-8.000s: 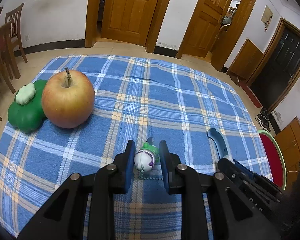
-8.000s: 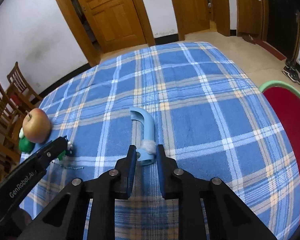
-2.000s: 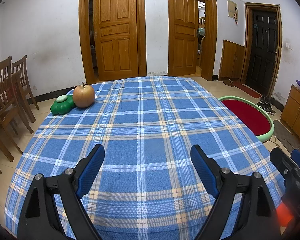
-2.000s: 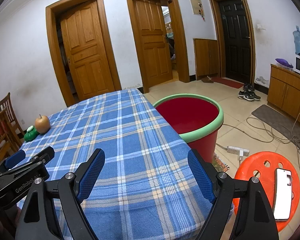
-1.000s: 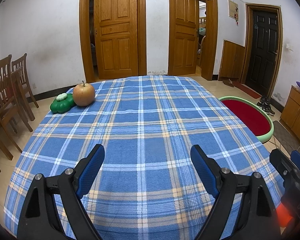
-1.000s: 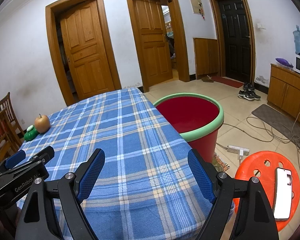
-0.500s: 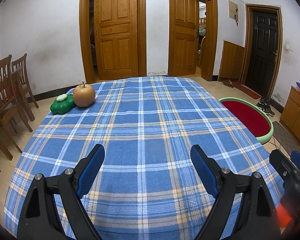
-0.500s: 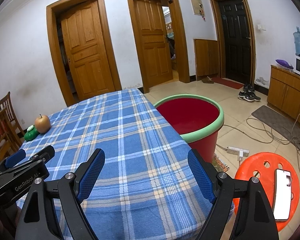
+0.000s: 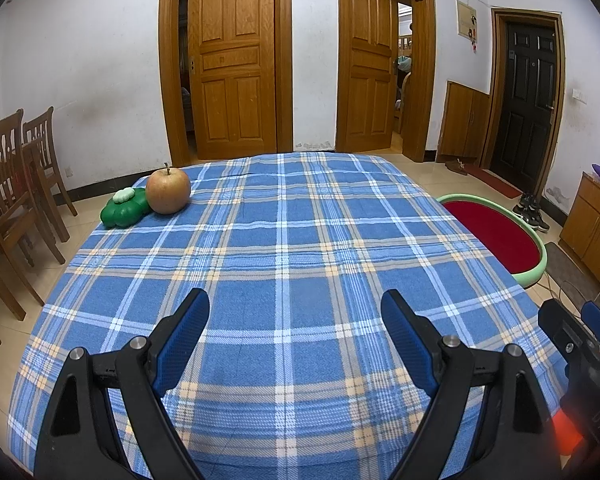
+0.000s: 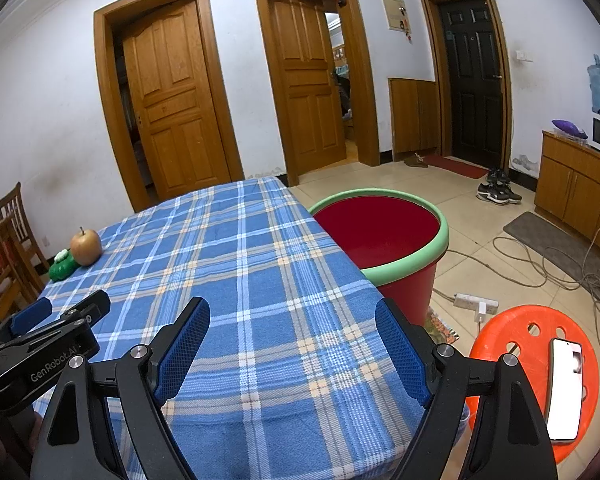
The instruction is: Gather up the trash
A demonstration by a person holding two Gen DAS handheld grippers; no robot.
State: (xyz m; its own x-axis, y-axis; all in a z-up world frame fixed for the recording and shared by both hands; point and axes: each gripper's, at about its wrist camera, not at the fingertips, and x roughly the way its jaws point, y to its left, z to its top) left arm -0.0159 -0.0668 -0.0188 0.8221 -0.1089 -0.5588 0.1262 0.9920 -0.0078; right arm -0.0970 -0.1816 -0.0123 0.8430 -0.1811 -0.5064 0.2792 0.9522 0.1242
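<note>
My left gripper (image 9: 296, 308) is open and empty above the near edge of the blue plaid tablecloth (image 9: 292, 240). My right gripper (image 10: 292, 316) is open and empty above the cloth's near right corner (image 10: 260, 300). The red bin with a green rim (image 10: 384, 232) stands on the floor by the table's right side; it also shows in the left wrist view (image 9: 496, 232). No trash shows on the cloth. The left gripper shows at the lower left of the right wrist view (image 10: 56, 320).
An apple (image 9: 168, 192) and a green toy (image 9: 124, 208) sit at the cloth's far left corner. Wooden chairs (image 9: 12, 184) stand left. An orange stool (image 10: 536, 368) with a phone (image 10: 564, 388) stands right, with cables and a power strip (image 10: 476, 302) on the floor.
Eight seconds ago the left gripper held a small toy and the right held a blue tube end; since two seconds ago both are open, empty and still.
</note>
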